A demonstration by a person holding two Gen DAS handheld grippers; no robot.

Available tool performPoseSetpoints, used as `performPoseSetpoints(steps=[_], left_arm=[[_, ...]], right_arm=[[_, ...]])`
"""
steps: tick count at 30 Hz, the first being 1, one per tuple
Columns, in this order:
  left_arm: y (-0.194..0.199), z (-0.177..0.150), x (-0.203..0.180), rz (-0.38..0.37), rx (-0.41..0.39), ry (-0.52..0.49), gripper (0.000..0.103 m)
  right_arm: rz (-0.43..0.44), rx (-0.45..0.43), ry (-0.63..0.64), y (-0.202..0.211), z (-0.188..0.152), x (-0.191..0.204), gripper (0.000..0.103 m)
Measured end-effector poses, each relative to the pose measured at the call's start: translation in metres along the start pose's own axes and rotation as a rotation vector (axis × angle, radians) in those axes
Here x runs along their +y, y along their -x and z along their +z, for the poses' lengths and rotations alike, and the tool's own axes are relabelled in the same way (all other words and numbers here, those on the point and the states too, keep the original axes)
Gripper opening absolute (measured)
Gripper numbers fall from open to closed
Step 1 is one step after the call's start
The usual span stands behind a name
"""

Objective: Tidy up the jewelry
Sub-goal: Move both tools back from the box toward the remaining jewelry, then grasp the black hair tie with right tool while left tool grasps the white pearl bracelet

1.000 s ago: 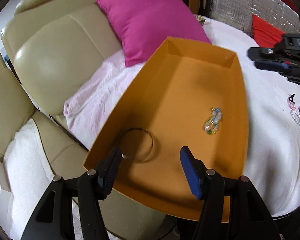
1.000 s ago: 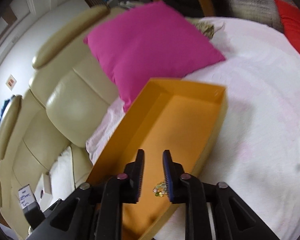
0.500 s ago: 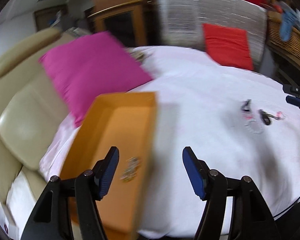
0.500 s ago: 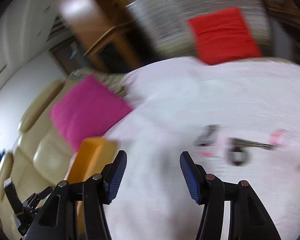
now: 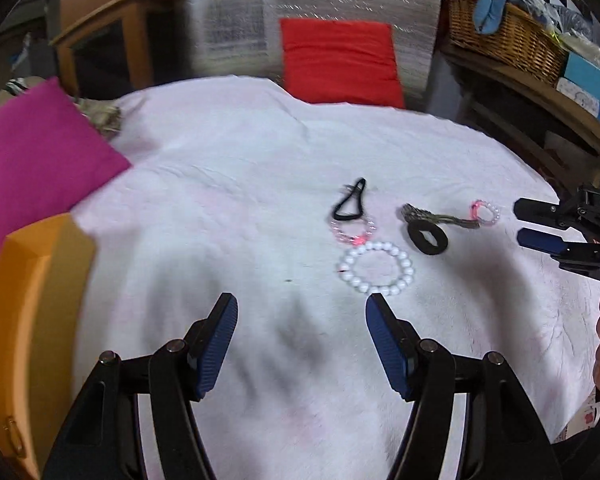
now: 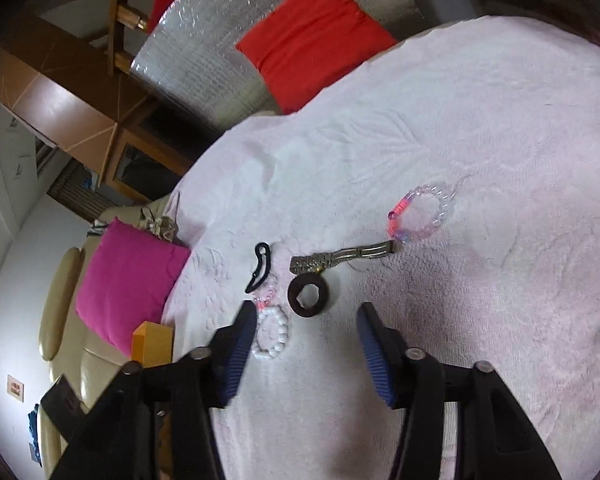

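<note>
On the white towel-covered worktop [image 5: 228,200], both grippers are now turned away from the orange box [image 5: 32,320], which was under them a second ago; the box is seen only at the left edge. A drop-off is judged finished and the next pick pending. Left gripper [image 5: 302,312]: jaws wide apart, nothing held. Right gripper [image 6: 306,324]: jaws wide apart, nothing held. Six loose pieces are counted, clustered ahead: one white bead bracelet [image 5: 376,267], two pink bead bracelets [image 5: 352,232] [image 6: 422,210], one thin black hair tie [image 5: 350,200], one thick black scrunchie [image 5: 427,236], one metal watch band [image 6: 340,258].
</note>
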State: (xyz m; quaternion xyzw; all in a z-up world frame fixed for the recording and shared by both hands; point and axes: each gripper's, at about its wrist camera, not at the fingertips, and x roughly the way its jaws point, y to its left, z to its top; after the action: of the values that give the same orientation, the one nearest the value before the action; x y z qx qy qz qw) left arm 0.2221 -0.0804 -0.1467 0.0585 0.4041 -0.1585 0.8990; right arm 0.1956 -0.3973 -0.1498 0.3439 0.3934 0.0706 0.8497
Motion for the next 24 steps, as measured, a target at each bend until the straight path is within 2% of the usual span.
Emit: performPoseSetpoints(steps=[5,9,12,13,14,16,18,21,24], left_arm=[[-0.021,-0.004,0.006,-0.004,0.056,0.030,0.067],[-0.029,-0.006,0.009,0.004,0.069,0.019,0.067],[-0.029,-0.007,0.012,-0.003,0.077,0.013,0.067],[-0.030,-0.007,0.013,-0.004,0.080,0.016,0.067],[-0.031,-0.008,0.014,-0.004,0.085,0.019,0.067],[-0.033,-0.008,0.016,-0.008,0.091,0.019,0.067],[-0.033,-0.007,0.016,-0.025,0.089,0.018,0.067],[-0.032,-0.005,0.016,-0.068,0.076,0.024,0.067],[-0.035,-0.003,0.013,-0.134,0.084,0.042,0.067]], right_arm=[[-0.051,0.050,0.074,-0.032,0.001,0.014,0.052],[-0.108,0.084,0.109,-0.063,0.004,0.023,0.052],[-0.184,0.081,0.149,-0.080,0.002,0.031,0.052],[-0.216,0.080,0.161,-0.085,0.001,0.032,0.047],[-0.247,0.088,0.168,-0.090,0.000,0.033,0.032],[-0.290,0.112,0.184,-0.100,-0.004,0.034,0.023],[-0.349,0.098,0.251,-0.102,-0.009,0.042,0.012],[-0.376,0.085,0.285,-0.096,-0.013,0.047,0.008],[-0.351,0.047,0.258,-0.077,-0.011,0.045,0.008]])
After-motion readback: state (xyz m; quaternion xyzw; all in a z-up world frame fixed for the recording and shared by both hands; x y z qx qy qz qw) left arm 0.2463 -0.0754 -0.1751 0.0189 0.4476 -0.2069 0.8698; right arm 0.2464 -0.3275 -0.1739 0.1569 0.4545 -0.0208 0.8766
